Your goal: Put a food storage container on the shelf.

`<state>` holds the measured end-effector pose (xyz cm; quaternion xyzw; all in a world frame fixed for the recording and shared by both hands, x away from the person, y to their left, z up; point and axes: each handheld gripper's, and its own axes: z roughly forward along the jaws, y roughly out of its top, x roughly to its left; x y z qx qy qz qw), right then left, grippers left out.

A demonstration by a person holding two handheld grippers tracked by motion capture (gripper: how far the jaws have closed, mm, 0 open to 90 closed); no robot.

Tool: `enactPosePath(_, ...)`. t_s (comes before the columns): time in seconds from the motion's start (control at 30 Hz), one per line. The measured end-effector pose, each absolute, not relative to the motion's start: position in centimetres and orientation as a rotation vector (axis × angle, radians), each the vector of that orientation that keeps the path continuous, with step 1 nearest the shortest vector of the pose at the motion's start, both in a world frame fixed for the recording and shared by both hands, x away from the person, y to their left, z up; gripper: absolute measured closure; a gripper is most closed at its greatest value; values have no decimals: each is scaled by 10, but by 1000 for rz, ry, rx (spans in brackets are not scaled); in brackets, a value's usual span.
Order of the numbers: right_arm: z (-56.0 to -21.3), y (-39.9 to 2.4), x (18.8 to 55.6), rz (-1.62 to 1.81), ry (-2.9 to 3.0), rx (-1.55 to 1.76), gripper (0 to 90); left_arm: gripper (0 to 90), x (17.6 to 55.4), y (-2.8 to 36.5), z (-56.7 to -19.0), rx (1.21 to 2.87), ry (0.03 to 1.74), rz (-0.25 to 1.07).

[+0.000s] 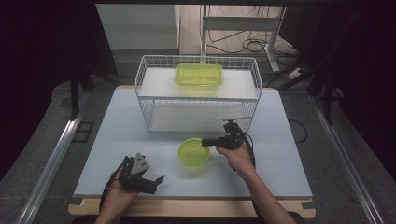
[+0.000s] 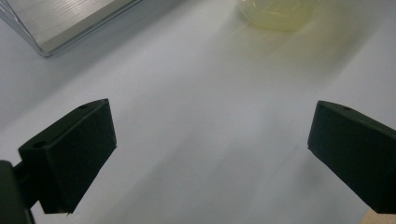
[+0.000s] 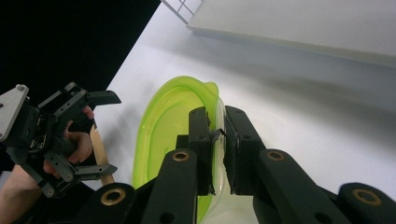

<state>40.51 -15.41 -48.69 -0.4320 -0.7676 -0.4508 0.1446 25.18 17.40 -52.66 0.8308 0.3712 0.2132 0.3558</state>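
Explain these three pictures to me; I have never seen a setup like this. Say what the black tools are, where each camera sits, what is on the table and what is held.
A person holds a two-jaw tool in each hand. The high view looks down on the white table; each gripper view rides on its own tool. On the table stand a wire rack, with a rectangular green container on its shelf, and a round green bowl. The right gripper pinches the bowl's rim, one jaw inside, one outside. The left gripper is open with nothing between its jaws, near the front edge.

Right claw (image 1: 208, 141) pinched nearly closed, pointing left; left claw (image 1: 158, 183) spread wide, resting low.
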Motion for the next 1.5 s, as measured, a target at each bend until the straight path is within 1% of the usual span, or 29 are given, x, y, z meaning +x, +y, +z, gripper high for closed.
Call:
enactPosePath(0.2,-482,-154,403,-1308,-2222,-1228,823,9,252,173,-527,2148,958,551)
enactPosePath(0.37,-487,-157,407,-1305,-2194,-1243,818,9,252,172,-528,2158,955,551)
enactPosePath(0.6,-501,-168,416,-1261,-2182,-1340,770,9,253,171,-529,2166,953,553)
enactPosePath(0.77,-502,-169,414,-1273,-2166,-1344,700,9,253,171,-529,2168,951,553)
enactPosePath(1.0,-500,-167,412,-1256,-2159,-1357,672,9,252,170,-529,2172,948,557)
enactPosePath(1.17,-501,-168,410,-1243,-2151,-1358,683,9,252,171,-529,2175,947,557)
enactPosePath(1.33,-504,-168,412,-1234,-2095,-1348,801,9,252,170,-528,2177,943,564)
enactPosePath(1.5,-498,-165,410,-1206,-2116,-1335,811,10,252,171,-528,2173,947,564)
